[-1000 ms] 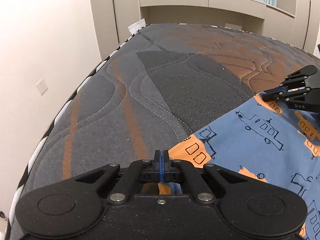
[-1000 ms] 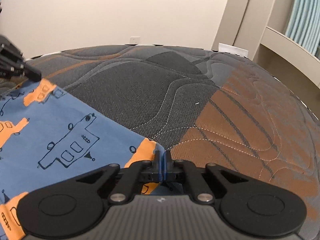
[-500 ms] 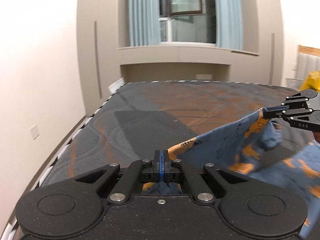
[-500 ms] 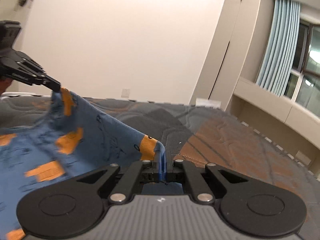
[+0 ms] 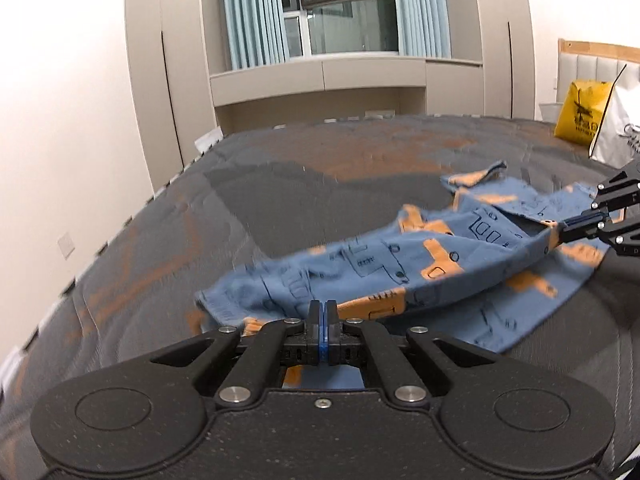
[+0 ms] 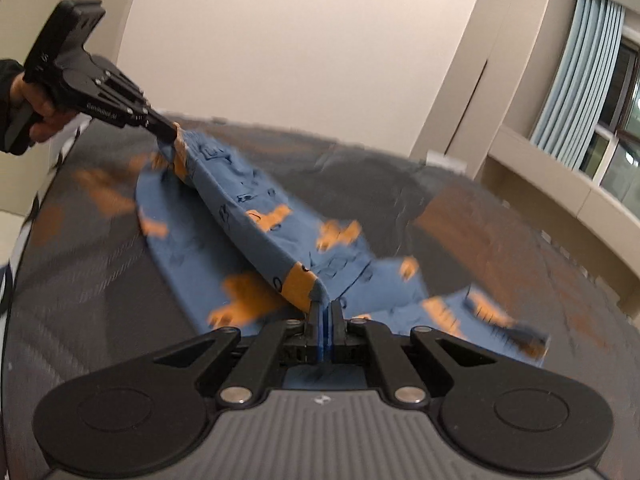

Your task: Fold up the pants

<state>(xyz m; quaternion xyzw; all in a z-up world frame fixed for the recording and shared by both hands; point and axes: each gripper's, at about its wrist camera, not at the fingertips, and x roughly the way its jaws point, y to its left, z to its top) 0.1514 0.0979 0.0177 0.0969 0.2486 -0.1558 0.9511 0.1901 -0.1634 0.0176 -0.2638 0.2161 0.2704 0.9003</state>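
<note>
Left gripper (image 5: 320, 312) was clamped shut on one orange cuff of the pants (image 5: 400, 272), right gripper (image 6: 325, 312) on the other. Between them the lifted hem ran crosswise, the rest trailing forward over the mattress (image 5: 168, 240); motion blurred the print.

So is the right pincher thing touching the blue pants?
Touching. In the right wrist view, the right gripper is shut on an orange-edged corner of the pants, lifting it off the mattress.
</note>
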